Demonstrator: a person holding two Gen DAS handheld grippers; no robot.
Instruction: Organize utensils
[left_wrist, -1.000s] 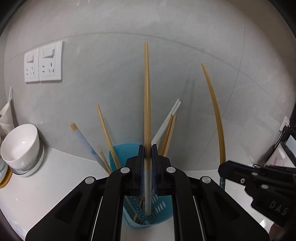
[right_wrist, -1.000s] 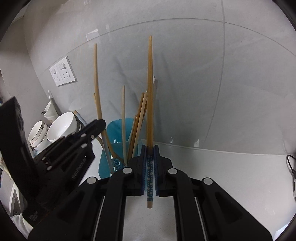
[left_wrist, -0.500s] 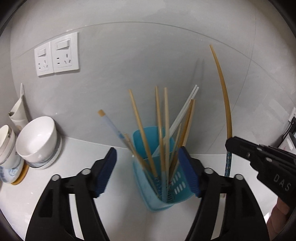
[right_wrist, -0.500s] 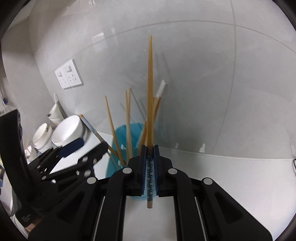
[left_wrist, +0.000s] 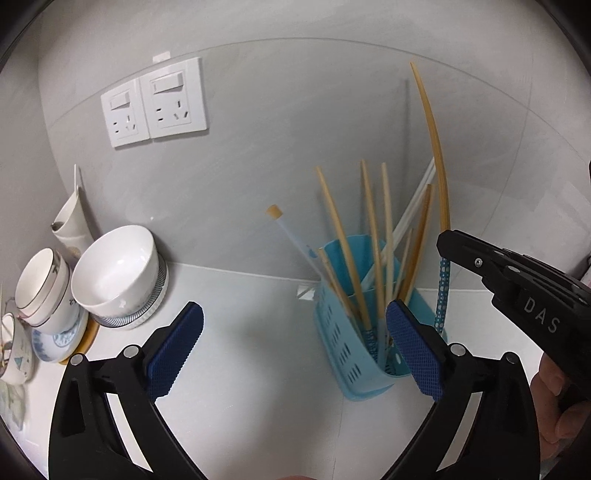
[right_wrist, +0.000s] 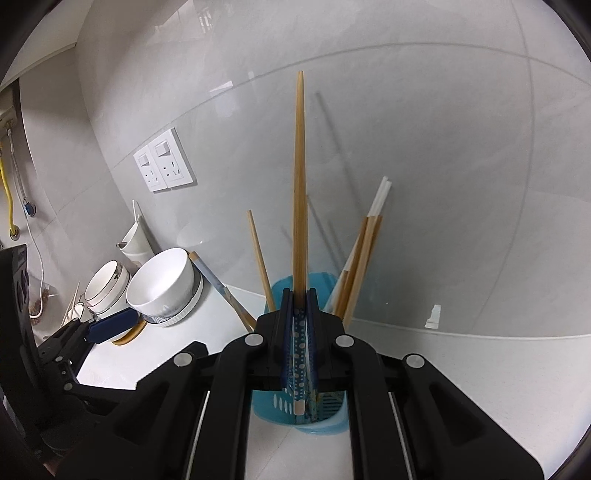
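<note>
Our left gripper (left_wrist: 293, 347) has just spread its fingers, empty. Our right gripper (right_wrist: 300, 321) pinches a chopstick (right_wrist: 300, 206), seemingly above the holder (left_wrist: 360, 332); next, we lower it in.

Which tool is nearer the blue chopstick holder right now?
Right. The right tool, clamping a chopstick, hangs directly over the blue chopstick holder; the left tool stands open beside it.

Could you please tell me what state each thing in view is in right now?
left gripper: open, jaws just opened, empty.
right gripper: shut on chopstick.
blue holder: upright, holding several chopsticks.
white bowl: empty, tilted on a stack.
</note>
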